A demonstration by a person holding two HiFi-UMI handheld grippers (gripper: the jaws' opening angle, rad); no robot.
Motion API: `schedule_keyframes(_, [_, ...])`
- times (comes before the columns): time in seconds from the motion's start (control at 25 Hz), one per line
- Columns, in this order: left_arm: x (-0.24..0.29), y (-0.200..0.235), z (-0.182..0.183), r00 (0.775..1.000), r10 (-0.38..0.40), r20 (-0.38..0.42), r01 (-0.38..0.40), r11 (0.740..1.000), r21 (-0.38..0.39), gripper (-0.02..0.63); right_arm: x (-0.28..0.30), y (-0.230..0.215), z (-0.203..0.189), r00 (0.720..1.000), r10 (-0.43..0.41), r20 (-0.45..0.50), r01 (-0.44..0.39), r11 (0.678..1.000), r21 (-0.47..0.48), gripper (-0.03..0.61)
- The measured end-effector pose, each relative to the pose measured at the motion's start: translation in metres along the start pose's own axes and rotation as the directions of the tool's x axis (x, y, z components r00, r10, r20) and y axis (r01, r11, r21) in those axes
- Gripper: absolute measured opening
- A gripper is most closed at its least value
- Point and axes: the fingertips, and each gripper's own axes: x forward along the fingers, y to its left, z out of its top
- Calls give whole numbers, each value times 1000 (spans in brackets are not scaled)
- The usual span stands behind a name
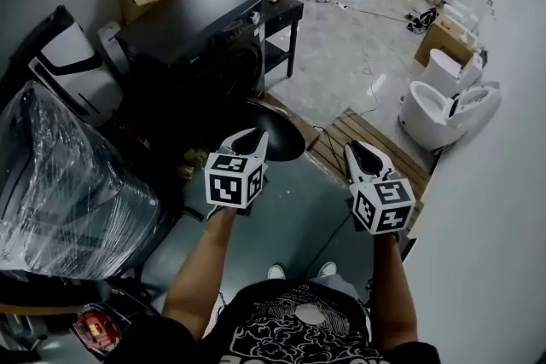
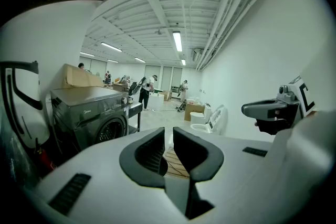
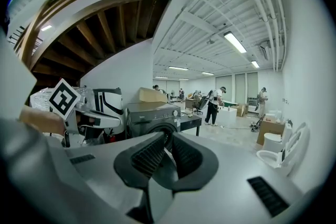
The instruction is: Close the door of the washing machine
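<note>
While the left tongs (image 1: pixel 252 137) stand a slit apart and the right tongs (image 1: pixel 359 151) closed — both empty — the open door (image 1: pixel 286 135) hangs just beyond the left pair, swung out from the washing machine (image 1: pixel 196 34). Risk: a narrow tip could skid off the rounded door face, leaving it unlatched. Nothing visibly blocks the closing path, though the drum opening is dark. A wooden pallet (image 1: pixel 367 141) lies beside the door; toilets (image 1: pixel 444 102) stand further right.
</note>
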Motion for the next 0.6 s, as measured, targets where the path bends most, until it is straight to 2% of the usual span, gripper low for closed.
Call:
schedule_keyframes(0.12, [2, 8, -1, 1000, -2, -6, 1, 1000, -32, 96, 11, 9, 0, 1000, 16, -13, -16, 1000, -15, 34])
schedule_keyframes(0.2, [3, 14, -1, 1000, 4, -6, -4, 999, -49, 104, 18, 13, -2, 999, 26, -21, -26, 999, -18, 91])
schedule_keyframes(0.6, [10, 37, -8, 998, 52, -18, -54, 983, -173, 145, 47, 32, -17, 993, 106, -54, -108, 994, -30, 119])
